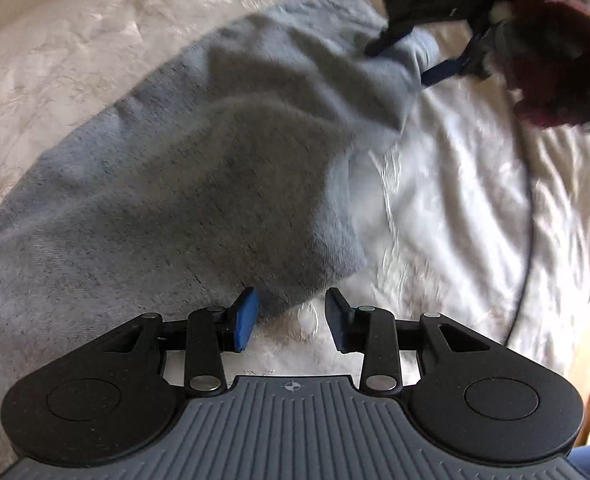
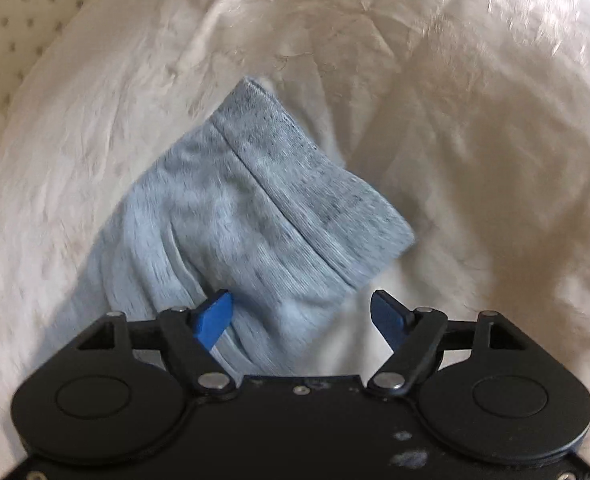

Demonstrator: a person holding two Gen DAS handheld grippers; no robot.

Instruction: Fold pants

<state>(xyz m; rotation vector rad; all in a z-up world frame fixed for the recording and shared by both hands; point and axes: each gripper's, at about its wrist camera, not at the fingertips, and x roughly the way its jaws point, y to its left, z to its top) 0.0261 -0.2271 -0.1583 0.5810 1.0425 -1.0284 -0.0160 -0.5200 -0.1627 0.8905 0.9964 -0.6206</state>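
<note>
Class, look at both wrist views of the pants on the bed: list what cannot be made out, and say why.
- Left wrist view: pants run off the left edge; their full length is cut off.
- Left wrist view: right tool is motion-blurred; contact with the cloth is unclear.
- Right wrist view: the tool body hides the pants' near part; the cuff is blurred.

No readable text, label, brand or number shows anywhere in either wrist view.

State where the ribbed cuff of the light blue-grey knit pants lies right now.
In the right wrist view, the ribbed cuff lies on the wrinkled white bedsheet, just ahead of the open right tool, centre frame.
</note>
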